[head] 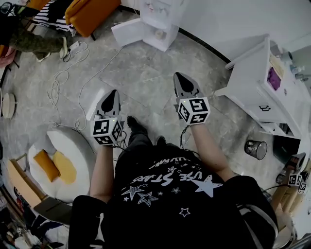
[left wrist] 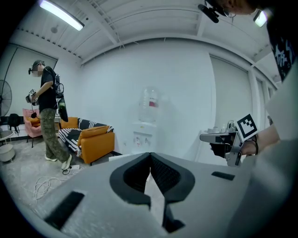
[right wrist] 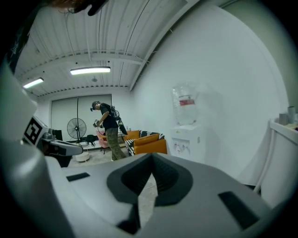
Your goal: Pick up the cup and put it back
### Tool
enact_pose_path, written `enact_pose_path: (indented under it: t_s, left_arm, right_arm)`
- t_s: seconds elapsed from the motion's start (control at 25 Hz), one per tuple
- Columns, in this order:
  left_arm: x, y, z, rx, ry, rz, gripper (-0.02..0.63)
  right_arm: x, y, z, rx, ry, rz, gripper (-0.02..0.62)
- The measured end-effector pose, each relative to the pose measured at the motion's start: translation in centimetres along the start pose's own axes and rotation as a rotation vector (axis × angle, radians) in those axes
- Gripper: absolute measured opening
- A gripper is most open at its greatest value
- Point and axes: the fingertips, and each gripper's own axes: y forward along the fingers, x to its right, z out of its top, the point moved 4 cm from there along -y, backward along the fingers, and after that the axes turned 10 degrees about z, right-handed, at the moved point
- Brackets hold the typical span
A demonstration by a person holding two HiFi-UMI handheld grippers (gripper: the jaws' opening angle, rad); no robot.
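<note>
Both grippers hang in the air over the grey floor, in front of the person who holds them. In the head view my left gripper (head: 114, 92) and my right gripper (head: 177, 75) point forward, side by side. The left gripper (left wrist: 150, 155) has its jaws together with nothing between them. The right gripper (right wrist: 151, 158) is likewise shut and empty. No cup shows near either one. Some small containers (head: 295, 70) stand on the white table (head: 252, 82) at the right; I cannot tell whether one is the cup.
A water dispenser (head: 158, 22) stands against the far wall, with an orange sofa (head: 90, 14) to its left. Another person (left wrist: 49, 116) stands near the sofa. Cables (head: 63, 82) lie on the floor, beside a round white seat (head: 63, 163). A mesh bin (head: 255, 149) sits right.
</note>
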Motion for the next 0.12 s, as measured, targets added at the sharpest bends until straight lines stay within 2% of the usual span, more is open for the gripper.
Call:
enact_pose_path:
  t_s: [0.12]
  left_arm:
    - [2.9, -0.3, 0.7, 0.026, 0.01, -0.019, 0.011]
  right_arm:
    - [-0.1, -1.8, 0.4, 0.017, -0.012, 0.018, 0.006]
